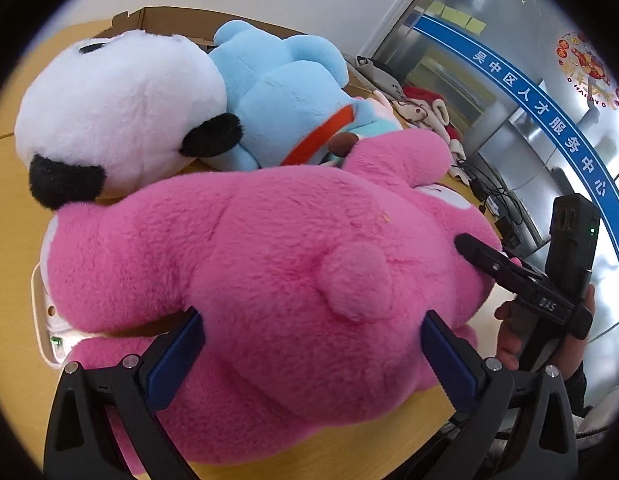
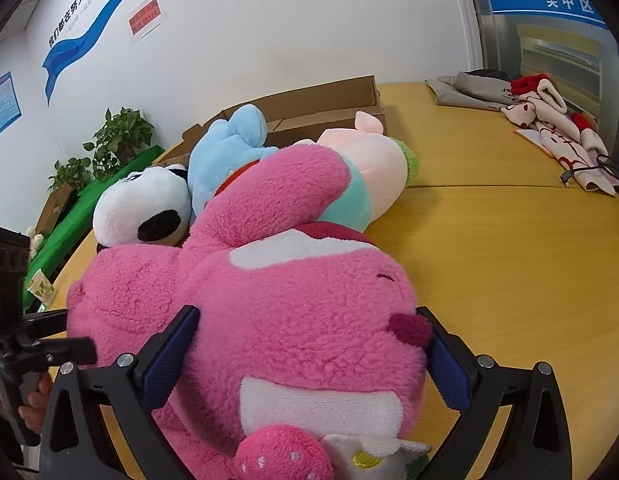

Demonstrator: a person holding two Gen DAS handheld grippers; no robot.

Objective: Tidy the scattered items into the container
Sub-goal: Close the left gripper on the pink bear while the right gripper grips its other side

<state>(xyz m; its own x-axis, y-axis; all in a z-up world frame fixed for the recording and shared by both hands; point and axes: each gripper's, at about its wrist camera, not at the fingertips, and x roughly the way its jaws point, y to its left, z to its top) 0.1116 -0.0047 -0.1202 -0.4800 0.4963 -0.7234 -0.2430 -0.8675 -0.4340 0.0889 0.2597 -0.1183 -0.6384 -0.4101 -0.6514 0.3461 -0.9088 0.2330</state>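
A big pink plush bear (image 1: 269, 248) lies on the yellow table (image 2: 509, 272) and fills both views. My left gripper (image 1: 312, 316) is shut on its body, blue pads pressed into the fur on either side. My right gripper (image 2: 308, 312) is shut on its head (image 2: 301, 304). Behind the bear lie a panda plush (image 1: 117, 112), a light-blue plush (image 1: 285, 92) and a pale pink and teal plush (image 2: 365, 168). The open cardboard box (image 2: 329, 96) stands behind them near the wall.
A pile of clothes (image 2: 549, 120) and a black cable (image 2: 589, 168) lie at the table's far right. Potted plants (image 2: 117, 140) stand by the wall on the left. A white device (image 1: 45, 320) is partly hidden under the bear. A hand (image 1: 509, 340) holds the right gripper.
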